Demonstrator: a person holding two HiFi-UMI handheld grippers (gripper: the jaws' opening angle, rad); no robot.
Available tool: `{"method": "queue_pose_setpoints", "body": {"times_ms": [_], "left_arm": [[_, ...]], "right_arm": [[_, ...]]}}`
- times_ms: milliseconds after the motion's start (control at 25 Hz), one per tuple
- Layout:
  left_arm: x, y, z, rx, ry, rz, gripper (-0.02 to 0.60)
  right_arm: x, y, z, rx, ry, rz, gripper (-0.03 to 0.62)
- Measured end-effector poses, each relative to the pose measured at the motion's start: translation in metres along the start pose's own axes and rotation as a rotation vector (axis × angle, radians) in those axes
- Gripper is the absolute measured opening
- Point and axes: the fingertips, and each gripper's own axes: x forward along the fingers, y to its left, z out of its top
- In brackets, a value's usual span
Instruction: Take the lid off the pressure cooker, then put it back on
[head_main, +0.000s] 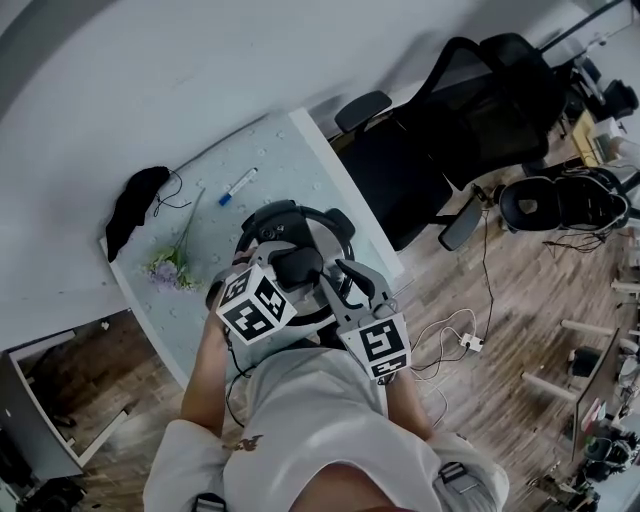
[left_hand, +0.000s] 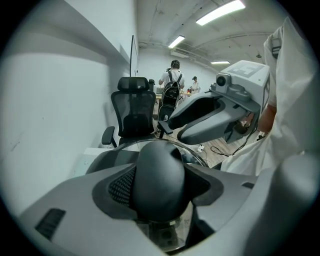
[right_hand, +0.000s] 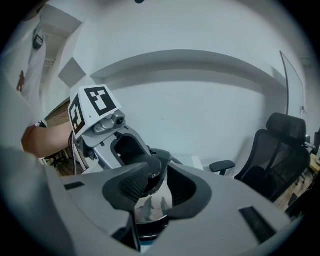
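Knob (left_hand: 159, 170) of the cooker lid, black and rounded, seen at the centre of the left gripper view. My left gripper (left_hand: 161, 192) is clamped on it, one ribbed pad (left_hand: 120, 187) pressed to each flank. The lid (left_hand: 192, 156) spreads below the knob as a clear dome with a bright rim. It sits over the cooker (head_main: 290, 210), which stands on the pale table (head_main: 300, 160) directly in front of me. I cannot tell whether the lid is seated or already lifted a little.

My right gripper (right_hand: 155, 192) faces the knob from the opposite side, jaws apart and gripping nothing. The shiny lid surface (right_hand: 150, 212) shows in the gap between them.

Relation governing the next move: the knob's axis runs straight up from the lid's middle, and the left gripper alone holds it. I judge that the lift should go straight up along that axis with the left gripper. The right gripper is just beside the knob and may need to clear.

Farther out on the table lie a flower sprig (head_main: 170, 266), a pen (head_main: 238, 186) and a black cloth (head_main: 135, 205). An office chair (head_main: 430, 150) stands beyond the table's edge.
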Motion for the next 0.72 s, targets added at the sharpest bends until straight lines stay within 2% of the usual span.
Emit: {"method": "queue_pose_setpoints", "body": {"times_ms": [280, 720], "left_arm": [[-0.001, 0.003, -0.001, -0.103, -0.016, 0.093, 0.275], [-0.002, 0.008, -0.002, -0.216, -0.035, 0.206, 0.275]], "right_arm": [[-0.003, -0.007, -0.002, 0.013, -0.020, -0.024, 0.121], [-0.011, -0.008, -0.007, 0.008, -0.040, -0.032, 0.124]]}}
